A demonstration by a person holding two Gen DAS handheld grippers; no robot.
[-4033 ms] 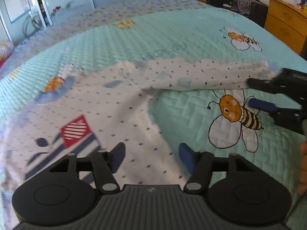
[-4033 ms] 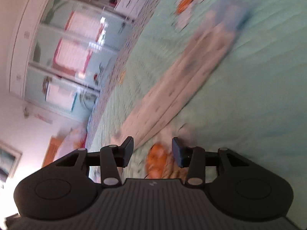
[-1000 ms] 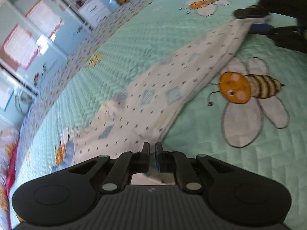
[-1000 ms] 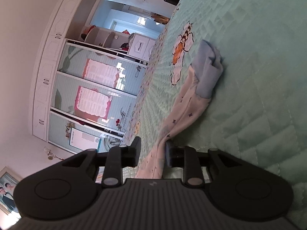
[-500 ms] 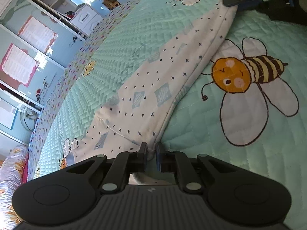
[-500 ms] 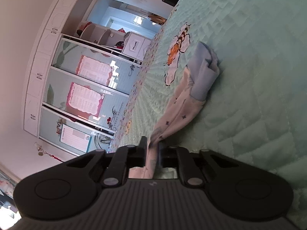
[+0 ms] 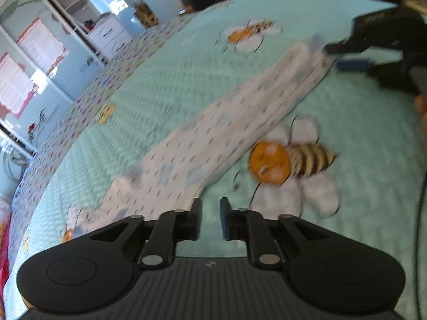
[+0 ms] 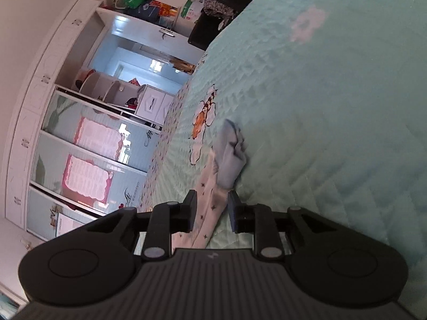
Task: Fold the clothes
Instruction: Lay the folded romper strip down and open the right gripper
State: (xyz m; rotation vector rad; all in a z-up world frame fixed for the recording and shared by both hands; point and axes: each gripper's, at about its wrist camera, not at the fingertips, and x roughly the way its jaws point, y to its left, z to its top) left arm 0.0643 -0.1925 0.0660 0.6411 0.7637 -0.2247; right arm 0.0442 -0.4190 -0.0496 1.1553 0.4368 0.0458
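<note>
Both my grippers' jaws are opening: left gripper (image 7: 210,217) empty beside folded garment (image 7: 221,130); right gripper (image 8: 212,208) loosely straddles its cuff (image 8: 230,160).

Quilted cloth bedspread (image 7: 360,138), soft cotton garment (image 7: 213,136)

Legible text: none. Wardrobe doors (image 8: 88,160) carry pink-bordered posters (image 8: 86,177) and dark script decals (image 8: 129,196), all too small and blurred to read. No labels, brands or numbers elsewhere.
</note>
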